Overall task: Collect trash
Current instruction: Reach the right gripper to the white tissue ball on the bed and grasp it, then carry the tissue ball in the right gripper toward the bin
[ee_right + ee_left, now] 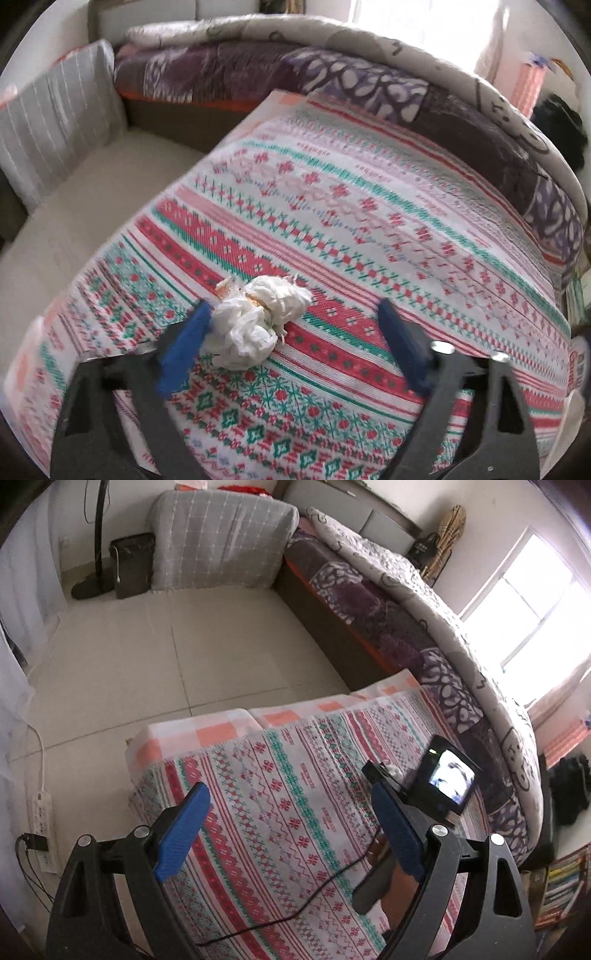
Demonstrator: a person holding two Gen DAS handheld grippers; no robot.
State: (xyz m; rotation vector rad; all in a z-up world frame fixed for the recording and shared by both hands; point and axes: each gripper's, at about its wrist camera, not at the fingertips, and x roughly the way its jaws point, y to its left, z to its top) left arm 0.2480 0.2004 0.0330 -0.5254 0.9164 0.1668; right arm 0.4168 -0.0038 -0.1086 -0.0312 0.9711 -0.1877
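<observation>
Both tools (291, 805) (291, 325) tilted down, jaws apart

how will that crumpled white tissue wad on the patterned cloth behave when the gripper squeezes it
The crumpled tissue wad looks like loosely bunched thin paper, so it will probably crush easily and weigh little. Its loose, frayed edges suggest bits could tear or trail. It rests against one pad of the open right gripper, and a nudge would likely slide it across the patterned cloth.

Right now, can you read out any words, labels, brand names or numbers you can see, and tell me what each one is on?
No text can be read.
Cloth: small woven lettering along its stripes, too small to read.
Package at the right edge of the right wrist view: red print, blurred and cut off.
Books: spines too small to read.
Screen: a picture, no words.
</observation>
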